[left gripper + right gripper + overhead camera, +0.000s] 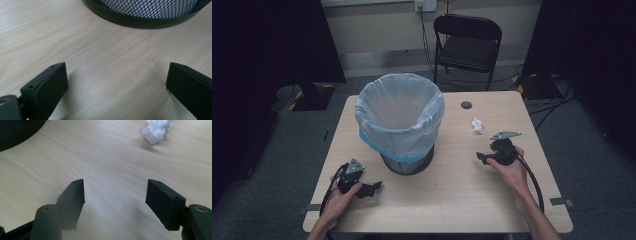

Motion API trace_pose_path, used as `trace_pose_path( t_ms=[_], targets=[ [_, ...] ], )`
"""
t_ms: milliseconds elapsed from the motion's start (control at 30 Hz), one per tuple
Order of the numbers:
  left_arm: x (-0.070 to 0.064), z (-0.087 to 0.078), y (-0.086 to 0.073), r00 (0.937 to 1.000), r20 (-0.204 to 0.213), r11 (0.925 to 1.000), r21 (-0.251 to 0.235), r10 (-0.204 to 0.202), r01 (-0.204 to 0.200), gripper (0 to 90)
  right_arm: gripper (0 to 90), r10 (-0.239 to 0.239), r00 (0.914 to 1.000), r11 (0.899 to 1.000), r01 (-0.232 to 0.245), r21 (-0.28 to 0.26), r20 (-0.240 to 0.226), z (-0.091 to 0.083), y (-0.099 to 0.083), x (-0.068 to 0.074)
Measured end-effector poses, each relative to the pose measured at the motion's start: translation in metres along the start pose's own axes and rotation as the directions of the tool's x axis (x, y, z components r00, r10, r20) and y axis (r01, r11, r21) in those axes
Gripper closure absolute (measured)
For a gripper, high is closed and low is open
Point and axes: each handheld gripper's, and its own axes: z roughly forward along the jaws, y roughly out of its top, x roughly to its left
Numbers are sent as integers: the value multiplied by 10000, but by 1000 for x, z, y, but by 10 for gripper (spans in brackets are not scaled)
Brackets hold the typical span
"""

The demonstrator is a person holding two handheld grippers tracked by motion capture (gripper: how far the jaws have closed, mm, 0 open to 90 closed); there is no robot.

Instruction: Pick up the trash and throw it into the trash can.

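A black mesh waste bin (404, 130) lined with a pale blue bag stands on the wooden table (452, 190), left of centre. A crumpled white paper ball (477, 124) lies on the table to its right, also seen as the paper ball (157, 130) ahead of the right jaws. My left gripper (374, 189) rests near the front left, open, with the bin's base (140, 20) just ahead. My right gripper (482, 158) is at the right, open and holding nothing, a short way in front of the paper ball.
A dark round grommet hole (466, 105) sits near the table's far edge. A black folding chair (467, 45) stands behind the table. Cables run over the floor at the right. Bare tabletop lies between the two grippers.
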Motion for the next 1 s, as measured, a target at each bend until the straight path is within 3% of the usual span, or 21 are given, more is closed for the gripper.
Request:
trace_pose_path(
  t_ms=[300, 533, 700, 733, 900, 967, 1000],
  targets=[
    [0, 0, 0, 10000, -2, 10000, 8, 25, -25, 32, 402, -235, 9997, 9997, 236, -59, 36, 19, 19, -8],
    [0, 0, 0, 10000, 6, 10000, 5, 19, -19, 31, 429, -74, 9998, 9998, 71, 158, 176, 33, 38, -22],
    [0, 0, 0, 10000, 4, 10000, 2, -9, 9, 32, 447, 67, 9993, 9999, -62, -161, 372, 40, 53, -30],
    [0, 0, 0, 10000, 2, 10000, 4, -1, 1, 32, 434, 157, 9993, 9998, -160, 80, 339, 45, 58, -34],
    [0, 0, 0, 10000, 2, 10000, 2, -3, 3, 32, 429, 98, 9982, 10000, -97, -14, 597, 54, 71, -39],
    [0, 0, 0, 10000, -3, 10000, 6, 25, -25, 32, 426, 361, 9979, 9992, -368, 123, 533, 60, 73, -43],
    [0, 0, 0, 10000, -6, 10000, 6, 29, -29, 32, 425, 315, 9963, 9991, -336, 249, 794, 68, 74, -46]
  ],
)
